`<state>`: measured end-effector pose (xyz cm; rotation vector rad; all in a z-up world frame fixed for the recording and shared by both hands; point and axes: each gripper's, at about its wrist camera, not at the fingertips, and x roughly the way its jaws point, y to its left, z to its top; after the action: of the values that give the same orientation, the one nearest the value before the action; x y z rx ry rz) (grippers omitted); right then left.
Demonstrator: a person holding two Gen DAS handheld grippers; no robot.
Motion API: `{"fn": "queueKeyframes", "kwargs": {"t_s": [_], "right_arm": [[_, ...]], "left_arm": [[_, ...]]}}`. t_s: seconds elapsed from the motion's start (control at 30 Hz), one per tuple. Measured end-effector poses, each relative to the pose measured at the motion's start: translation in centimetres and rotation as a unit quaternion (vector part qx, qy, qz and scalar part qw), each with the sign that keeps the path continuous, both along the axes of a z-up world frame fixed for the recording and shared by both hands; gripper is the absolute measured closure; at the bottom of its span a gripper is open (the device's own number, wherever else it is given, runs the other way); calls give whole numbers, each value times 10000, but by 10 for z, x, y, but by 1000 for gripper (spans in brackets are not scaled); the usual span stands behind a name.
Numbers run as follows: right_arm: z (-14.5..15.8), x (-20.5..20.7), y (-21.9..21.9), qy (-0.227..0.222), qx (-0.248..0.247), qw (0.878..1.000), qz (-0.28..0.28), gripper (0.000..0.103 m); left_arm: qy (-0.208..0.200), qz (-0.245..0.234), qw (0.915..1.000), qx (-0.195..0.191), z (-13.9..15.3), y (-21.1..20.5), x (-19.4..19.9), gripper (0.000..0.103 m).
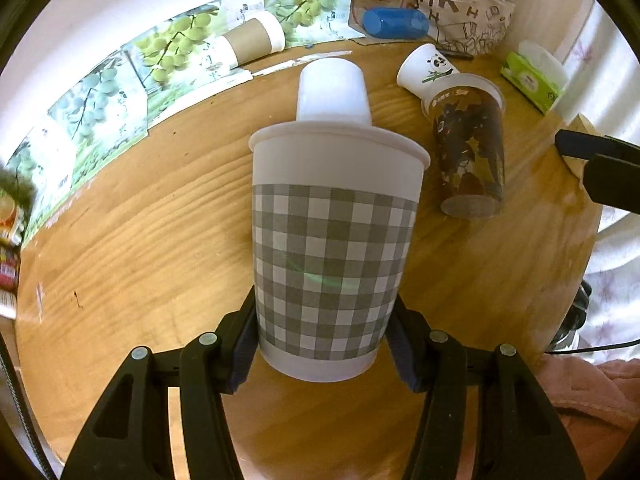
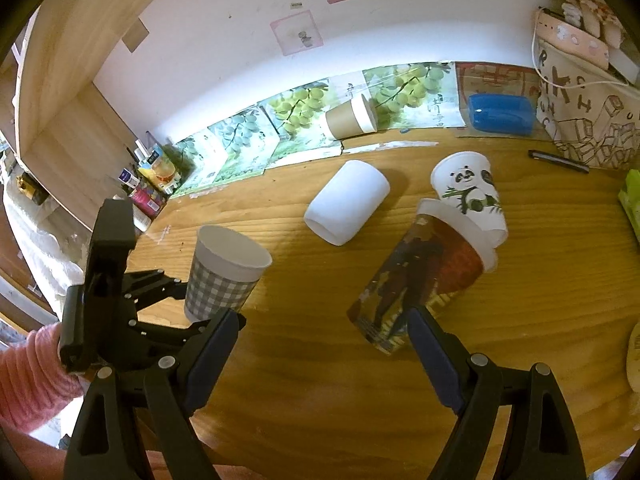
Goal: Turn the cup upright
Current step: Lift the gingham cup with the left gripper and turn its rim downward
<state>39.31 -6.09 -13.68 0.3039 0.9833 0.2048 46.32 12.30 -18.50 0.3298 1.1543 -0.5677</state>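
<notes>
Checked cup (image 1: 334, 248): a paper cup with a grey-and-white gingham band and a rolled white rim, mouth up, standing or very nearly standing near the desk's left edge.
Left gripper (image 1: 322, 344): clenched on the checked cup's lower wall, one dark pad pressed to each side just above its base.
Key relation: the cup sits directly between the left fingers, its long axis roughly vertical with a slight tilt in the right wrist view; I cannot tell whether the base touches the wood.
Right gripper (image 2: 320, 356): released, jaws spread wide and holding nothing, well apart from the checked cup.
Printed cup (image 2: 416, 280): a tall, glossy cup with dark artwork lying on its side mid-desk, its base pointing toward the right gripper, which is the nearer one.
Panda cup (image 2: 472, 196): a white paper cup lying down, its mouth end tucked into the printed cup's mouth.
White cup (image 2: 346, 208): plain matte white, on its side toward the desk's far edge.
Desk (image 2: 300, 380): round, warm wood with visible grain.
Judgement: the checked cup looks righted; release seems next.
</notes>
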Motion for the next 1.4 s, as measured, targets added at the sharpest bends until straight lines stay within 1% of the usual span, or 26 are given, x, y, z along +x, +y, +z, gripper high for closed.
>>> {"fn": "queueKeyframes", "kwargs": {"t_s": [0.17,0.37,0.57,0.77,0.97,1.13,1.4], "right_arm": [[0,-6,-8,1,-11,10000,79,16],[-5,-16,-15,79,-39,9998,192,16],[-11,-27,-20,179,-108,9991,356,16],[-15,-37,-21,220,-153,9984,490,16],[-17,-46,-21,259,-188,9976,617,16],[-20,-52,-19,304,-220,9969,689,16],[-22,-56,-18,365,-226,9971,632,16]], "left_arm": [[-125,296,9995,-8,2,-10,-20,42],[-80,822,9966,-28,-6,-20,-36,42],[-41,1336,9910,-32,-14,-27,-55,42],[36,1698,9855,-59,-24,-32,-70,42],[86,1932,9811,-85,-30,-34,-78,42],[174,2031,9790,-89,-35,-35,-79,42],[339,2005,9791,-40,-40,-34,-76,42]]}}
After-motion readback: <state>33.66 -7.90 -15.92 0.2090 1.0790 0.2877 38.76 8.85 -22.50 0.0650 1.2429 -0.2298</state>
